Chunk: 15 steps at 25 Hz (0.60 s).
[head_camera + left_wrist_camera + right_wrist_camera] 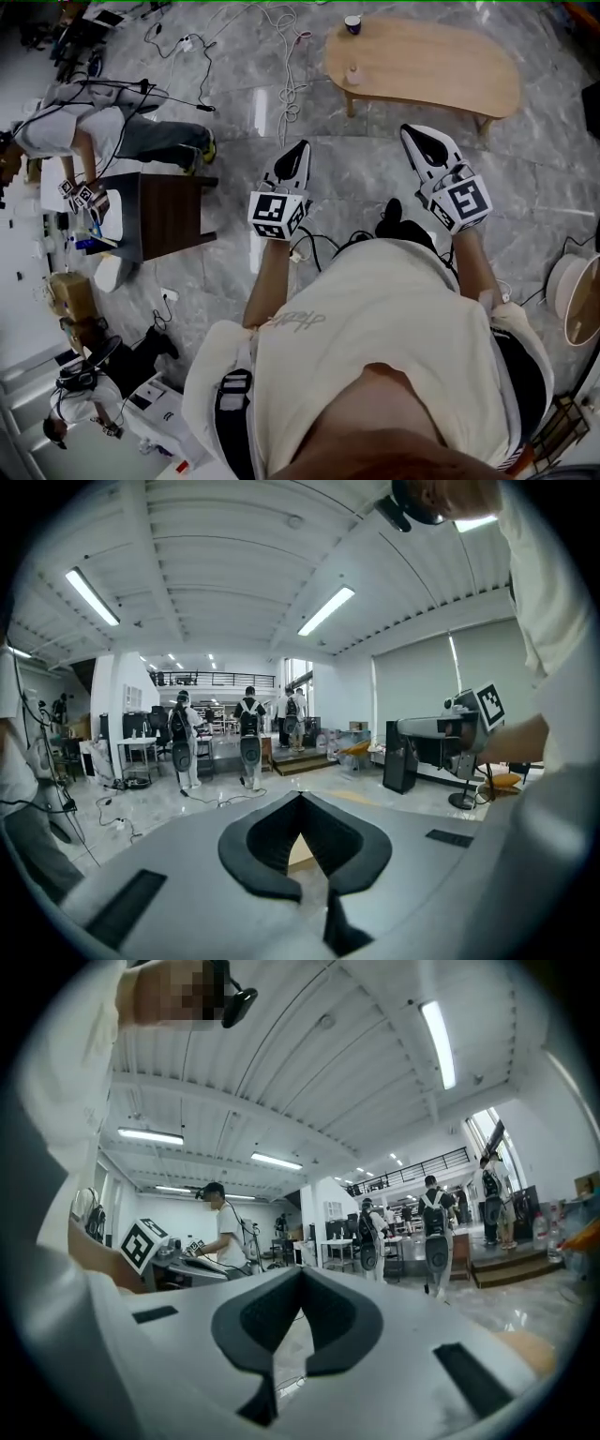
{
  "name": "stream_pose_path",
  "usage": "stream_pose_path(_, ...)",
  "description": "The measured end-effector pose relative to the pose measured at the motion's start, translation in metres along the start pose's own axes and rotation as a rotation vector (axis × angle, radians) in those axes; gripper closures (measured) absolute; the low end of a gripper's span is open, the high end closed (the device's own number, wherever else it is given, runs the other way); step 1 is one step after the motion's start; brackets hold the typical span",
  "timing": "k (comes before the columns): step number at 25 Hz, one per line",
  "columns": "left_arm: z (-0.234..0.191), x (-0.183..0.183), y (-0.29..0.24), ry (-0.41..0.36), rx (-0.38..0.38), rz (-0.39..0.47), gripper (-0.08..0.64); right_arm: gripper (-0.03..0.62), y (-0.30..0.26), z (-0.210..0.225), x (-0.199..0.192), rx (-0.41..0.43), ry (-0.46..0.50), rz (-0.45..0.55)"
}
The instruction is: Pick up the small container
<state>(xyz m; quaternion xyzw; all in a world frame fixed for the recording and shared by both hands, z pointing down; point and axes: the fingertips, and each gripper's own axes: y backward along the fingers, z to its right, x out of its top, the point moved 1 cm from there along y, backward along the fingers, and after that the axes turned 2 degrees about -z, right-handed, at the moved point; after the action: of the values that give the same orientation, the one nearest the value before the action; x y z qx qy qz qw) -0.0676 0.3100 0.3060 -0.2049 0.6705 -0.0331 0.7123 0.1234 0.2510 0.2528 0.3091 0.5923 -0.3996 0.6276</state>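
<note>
1. My left gripper [302, 794] is clenched: its two dark jaws meet at the tips with nothing between them.
2. My right gripper [302, 1269] is clenched the same way, tips together and empty.
3. In the head view both grippers point forward over the grey floor [234, 103] toward a long wooden counter [441, 70], and neither touches it.
4. The small container [353, 75] stands on the counter's near left part, close to its edge. It is ahead of my left gripper and a little to its right, well apart from both grippers.
5. It is pale and seems to stand upright, with its long axis up and down. It is too small here for me to tell which way it opens or what is in it.
6. A dark cup [352, 23] stands farther from my grippers, at the counter's far edge and almost straight beyond the small container. Its inside looks pale, and I cannot tell what it holds.
</note>
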Motion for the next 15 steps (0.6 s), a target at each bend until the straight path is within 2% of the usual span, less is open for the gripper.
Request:
stream_pose_path(4,0.001,0.016,-0.029,-0.006,0.049,-0.018,0.558,0.597,-0.005,0.041,-0.01,0.023,-0.03,-0.032)
stream_pose_path(7,0.008,0.018,-0.055,0.025,0.061,-0.036,0.558,0.597,-0.009,0.068,-0.019,0.037,-0.038,-0.048)
stream_pose_path(11,0.025,0.025,-0.096,0.071,0.008,-0.022,0.558,0.597,-0.021,0.1,-0.034,0.051,-0.103,-0.052)
stream_pose_path(15,0.038,0.029,-0.112,0.046,-0.02,-0.024,0.558,0.597,-0.02,0.107,-0.05,0.043,-0.149,-0.062)
